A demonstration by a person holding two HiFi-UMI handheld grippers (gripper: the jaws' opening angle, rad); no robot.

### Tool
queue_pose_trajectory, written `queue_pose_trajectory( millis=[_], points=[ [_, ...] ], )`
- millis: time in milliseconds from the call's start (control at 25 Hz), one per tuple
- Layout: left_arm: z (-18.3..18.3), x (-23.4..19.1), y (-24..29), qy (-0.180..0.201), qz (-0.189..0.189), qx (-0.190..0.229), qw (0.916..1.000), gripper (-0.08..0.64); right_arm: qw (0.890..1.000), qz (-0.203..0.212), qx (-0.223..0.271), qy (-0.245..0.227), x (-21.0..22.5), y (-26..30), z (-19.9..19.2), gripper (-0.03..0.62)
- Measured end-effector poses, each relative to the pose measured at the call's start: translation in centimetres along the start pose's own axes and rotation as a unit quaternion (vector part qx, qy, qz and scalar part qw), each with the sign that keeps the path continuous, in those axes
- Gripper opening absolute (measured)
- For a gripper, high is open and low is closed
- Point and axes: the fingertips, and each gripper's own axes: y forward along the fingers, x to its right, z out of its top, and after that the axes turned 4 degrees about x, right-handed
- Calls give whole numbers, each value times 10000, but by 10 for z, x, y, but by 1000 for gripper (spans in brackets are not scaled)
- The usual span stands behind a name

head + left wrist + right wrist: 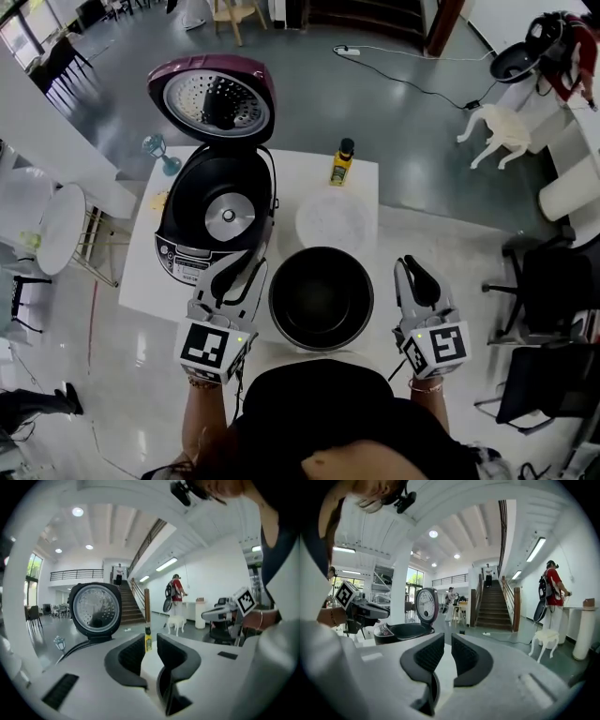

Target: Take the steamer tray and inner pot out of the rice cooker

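Both task parts are already out of the rice cooker (217,220).
- inner pot (321,298): black, upright on the near edge of the white table (300,173), just right of the cooker and between the two grippers.
- steamer tray (330,223): pale round piece on the table just beyond the pot.
- Cooker is on the left of the table with its maroon lid (214,98) up and the heater plate exposed.
- yellow bottle (342,163) with a black cap stands at the far edge.

left gripper (236,267): jaws show only a narrow slit, nothing between them. It is over the cooker's near side.
right gripper (413,270): same narrow slit, empty, right of the pot.

Text: the cooker's front panel print is too small to read and the bottle label is illegible. Only the square markers on the gripper cubes are clear.
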Motion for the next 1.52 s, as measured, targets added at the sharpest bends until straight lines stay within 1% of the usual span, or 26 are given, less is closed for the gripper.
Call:
queue_pose_trajectory(
  millis=[40,80,120,160,200,280,440,560,640,800,960,1160,1320,1520],
  points=[
    [12,-3,-3,-220,38,255,9994,75,9998,-15,181,34,0,-3,7,48],
    [23,-6,-5,-393,102,546,9977,73,9995,-58,310,62,1,-6,12,39],
    [31,-9,-6,-493,179,781,9956,58,9992,-118,385,73,2,-8,14,18],
    [36,-12,-7,-518,258,912,9942,48,9989,-177,420,70,3,-10,14,5],
    [39,-13,-8,-491,330,960,9936,38,9988,-222,440,70,4,-11,14,5],
    [42,-13,-7,-416,398,966,9937,15,9983,-283,499,114,6,-14,15,5],
    [45,0,-6,-381,177,1001,9941,5,9972,-355,634,189,9,-22,19,5],
    [41,9,-4,-131,128,861,9961,3,9971,-342,658,189,8,-26,20,5],
    [38,14,-4,-51,92,778,9969,3,9972,-308,655,190,6,-30,20,5],
    [34,19,-3,-106,76,732,9972,3,9978,-189,611,155,-1,-33,17,5],
    [30,24,-3,20,99,649,9978,3,9986,-137,504,9,-7,-36,11,5],
    [26,27,-6,60,111,571,9983,3,9986,-50,523,88,-10,-39,10,5],
    [26,31,-4,116,86,663,9977,3,9988,103,481,73,-13,-39,8,5],
    [19,31,-7,139,183,462,9987,3,9988,231,428,42,-19,-39,5,5]
  ],
)
